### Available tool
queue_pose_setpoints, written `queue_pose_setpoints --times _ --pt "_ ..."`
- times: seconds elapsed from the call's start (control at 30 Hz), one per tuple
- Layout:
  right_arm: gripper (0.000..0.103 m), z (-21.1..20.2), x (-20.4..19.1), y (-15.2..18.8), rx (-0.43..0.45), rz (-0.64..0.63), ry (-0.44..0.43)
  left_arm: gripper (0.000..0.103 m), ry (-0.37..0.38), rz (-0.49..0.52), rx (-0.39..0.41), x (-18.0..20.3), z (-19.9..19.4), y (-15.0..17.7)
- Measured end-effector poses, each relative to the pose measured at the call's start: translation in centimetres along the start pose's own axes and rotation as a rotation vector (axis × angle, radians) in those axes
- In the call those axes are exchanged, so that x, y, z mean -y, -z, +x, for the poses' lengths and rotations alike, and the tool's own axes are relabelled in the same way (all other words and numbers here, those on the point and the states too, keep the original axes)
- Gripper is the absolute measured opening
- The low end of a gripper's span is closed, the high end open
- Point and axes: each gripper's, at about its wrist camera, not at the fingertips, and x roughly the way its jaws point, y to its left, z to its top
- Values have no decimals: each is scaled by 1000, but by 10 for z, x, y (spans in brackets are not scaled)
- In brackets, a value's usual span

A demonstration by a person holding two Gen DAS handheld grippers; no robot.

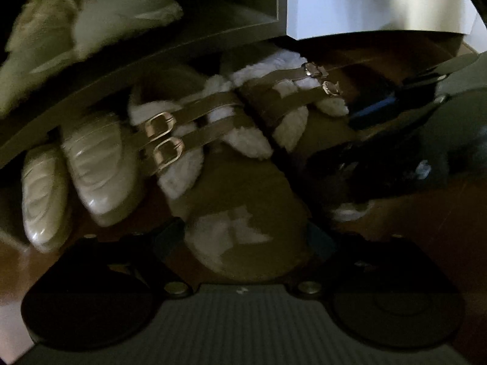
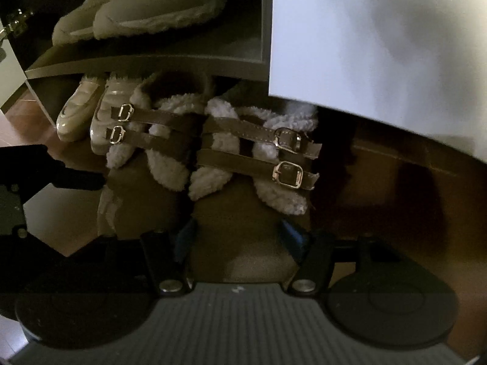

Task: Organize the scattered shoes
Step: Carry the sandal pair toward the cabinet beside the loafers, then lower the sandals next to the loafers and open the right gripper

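**A:** Checking grips first. Left gripper [image 1: 246, 237]: blue pads sit against both sides of the left sandal [image 1: 243, 182] at its heel, so it is clamped on it. The picture is dim and smeared, so the contact line is soft.

**B:** Right gripper [image 2: 240, 237] is the same. It is closed on the heel of the right sandal [image 2: 243, 188], with a pad on each flank. The very back of both heels is cut off behind the gripper bodies.

**A:** Sandals lie side by side on the wooden floor [image 2: 380, 182], touching, brown with pale fleece and two buckled straps each. Their toes point into the bottom compartment of the shoe cabinet, under the shelf board [image 1: 152, 60]. The toe ends are lost in shadow.

**B:** From the right wrist, the white cabinet door [image 2: 365, 45] covers the right sandal's front corner.

**A:** Contents: a pair of pale sneakers [image 1: 91, 21] on the shelf, partly cropped by the frame edge. Below it, a glossy beige pair [image 1: 97, 164] stands just beside the left sandal, apparently touching its fleece.

**B:** The right view alone shows a metal hinge [image 2: 15, 21] at far left. The left view alone shows the right gripper's dark body from the side, too murky to read.
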Motion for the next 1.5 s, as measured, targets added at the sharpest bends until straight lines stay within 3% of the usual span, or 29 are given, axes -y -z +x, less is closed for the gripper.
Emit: queue_pose_setpoints --times 0.07,0.1,0.23,0.3,0.47,0.53,1.03,1.23,1.5 --pt "59 -12 0 11 -13 -31 -19 82 -19 13 -18 5 -8 15" --pt "54 -18 -2 19 -33 -54 -28 79 -14 9 -40 7 -10 23" --pt "23 -16 -10 37 -136 -114 -58 72 38 -33 -87 11 0 31" --pt "18 -13 -10 42 -165 -112 -57 64 67 -32 -90 14 9 23" --pt "13 -5 1 39 -177 -107 -67 63 77 -26 -100 17 26 9" --pt "6 -4 3 37 -183 -109 -87 61 84 -58 -107 11 31 7" --pt "7 20 13 9 -140 -76 -63 59 56 -83 -94 -14 63 -23" --pt "8 17 13 15 -143 -101 -113 59 168 -95 -86 5 55 -10" --pt "8 24 22 6 -151 -67 -166 51 162 -195 -59 -8 68 -17"
